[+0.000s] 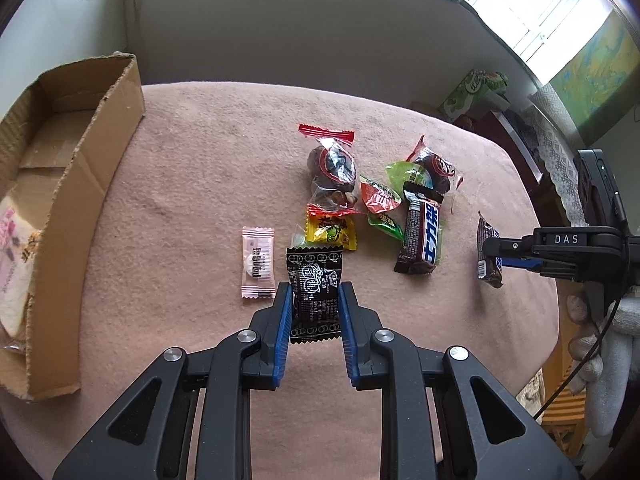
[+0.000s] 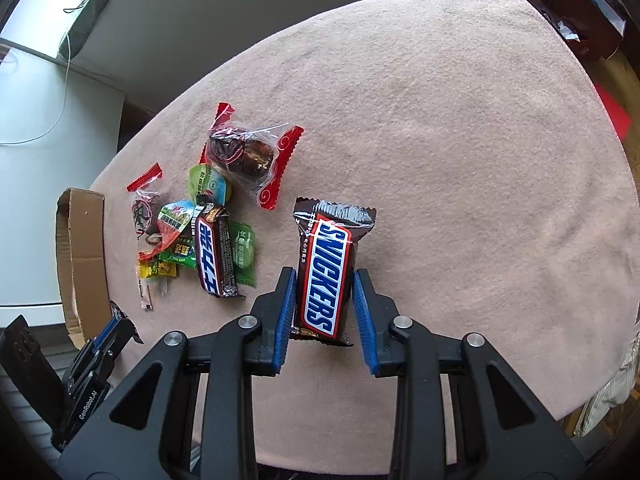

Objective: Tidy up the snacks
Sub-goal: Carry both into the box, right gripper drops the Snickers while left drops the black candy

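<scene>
My left gripper (image 1: 314,294) is shut on a black candy packet (image 1: 314,294), held just above the pink tablecloth. My right gripper (image 2: 324,280) is shut on a brown Snickers bar (image 2: 326,264); in the left wrist view it holds the bar (image 1: 489,254) at the right. A pile of snacks lies between them: a second Snickers bar (image 1: 422,236), clear red-ended date packets (image 1: 332,164), green packets (image 1: 382,204), a yellow candy (image 1: 332,232) and a pink sachet (image 1: 258,264). A cardboard box (image 1: 92,184) stands at the left.
The table is covered with a pink cloth (image 2: 460,140). The box holds a bread packet (image 1: 12,248). A green carton (image 1: 472,90) and clutter stand beyond the table's far right edge. A gloved hand (image 1: 592,344) holds the right gripper.
</scene>
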Demonstrator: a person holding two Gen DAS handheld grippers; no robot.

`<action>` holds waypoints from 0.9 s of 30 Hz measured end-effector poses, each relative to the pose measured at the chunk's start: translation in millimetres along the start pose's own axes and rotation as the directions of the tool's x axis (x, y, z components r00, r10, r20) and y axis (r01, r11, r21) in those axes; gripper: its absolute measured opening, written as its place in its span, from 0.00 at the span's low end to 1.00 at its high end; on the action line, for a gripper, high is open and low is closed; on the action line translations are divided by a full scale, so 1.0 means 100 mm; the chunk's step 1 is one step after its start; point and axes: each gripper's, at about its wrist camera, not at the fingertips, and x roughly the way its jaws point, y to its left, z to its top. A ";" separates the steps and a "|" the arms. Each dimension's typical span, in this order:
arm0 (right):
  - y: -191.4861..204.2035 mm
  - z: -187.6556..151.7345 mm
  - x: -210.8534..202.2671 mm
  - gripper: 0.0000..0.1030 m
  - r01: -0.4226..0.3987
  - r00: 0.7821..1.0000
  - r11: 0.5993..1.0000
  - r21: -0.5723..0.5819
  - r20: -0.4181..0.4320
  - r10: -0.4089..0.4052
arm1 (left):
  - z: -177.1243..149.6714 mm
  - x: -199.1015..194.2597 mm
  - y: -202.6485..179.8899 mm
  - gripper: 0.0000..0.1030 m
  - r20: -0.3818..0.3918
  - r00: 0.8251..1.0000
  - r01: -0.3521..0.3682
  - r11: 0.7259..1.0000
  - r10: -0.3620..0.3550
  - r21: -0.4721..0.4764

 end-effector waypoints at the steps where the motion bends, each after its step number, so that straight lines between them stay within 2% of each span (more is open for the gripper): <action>1: 0.01 -0.01 -0.03 0.29 0.002 1.000 1.000 -0.011 0.005 -0.002 | 0.00 -0.03 0.01 0.20 0.008 1.000 -0.001 1.000 0.001 -0.007; 6: 0.17 -0.05 -0.15 0.29 0.002 1.000 0.998 -0.069 0.025 0.000 | 0.01 -0.20 0.13 0.20 0.049 0.999 -0.015 0.999 0.018 -0.048; 15: 0.71 -0.11 -0.21 0.29 -0.027 0.999 0.980 -0.197 0.031 0.034 | -0.04 -0.56 0.50 0.20 0.121 0.990 -0.059 0.987 0.078 -0.150; 27: 1.68 -0.21 -0.31 0.29 -0.065 0.995 0.915 -0.397 0.043 0.089 | -0.15 -0.90 1.02 0.20 0.165 0.973 -0.112 0.955 0.161 -0.275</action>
